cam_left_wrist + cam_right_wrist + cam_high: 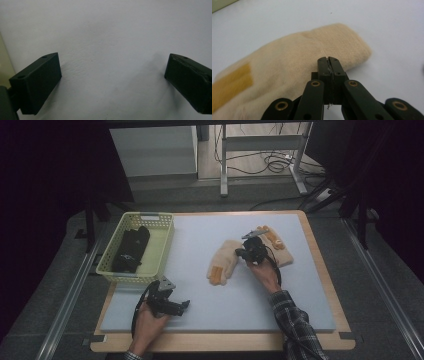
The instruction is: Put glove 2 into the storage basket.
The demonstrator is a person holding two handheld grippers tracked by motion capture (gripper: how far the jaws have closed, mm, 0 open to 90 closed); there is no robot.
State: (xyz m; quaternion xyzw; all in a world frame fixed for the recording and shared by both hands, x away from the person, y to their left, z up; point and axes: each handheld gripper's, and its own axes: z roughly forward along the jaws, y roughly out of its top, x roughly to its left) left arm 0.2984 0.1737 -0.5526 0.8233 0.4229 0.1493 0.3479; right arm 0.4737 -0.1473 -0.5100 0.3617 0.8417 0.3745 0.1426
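- While the right gripper (329, 59) is being held at the cuff edge of the cream glove (294, 67), its jaws are being kept pressed together; whether fabric is being pinched between the tips cannot be told.
- That glove (223, 261) is lying flat on the grey mat (200, 285), well apart from the yellow basket (159, 251), to its right.
- A second glove (276, 246) is lying just beyond the first, farther from the basket.
- Near the basket's front corner, the left gripper (186, 304) is being held over the mat (112, 37) with jaws spread wide and nothing between them.
- A dark item (131, 249) is lying inside the basket.
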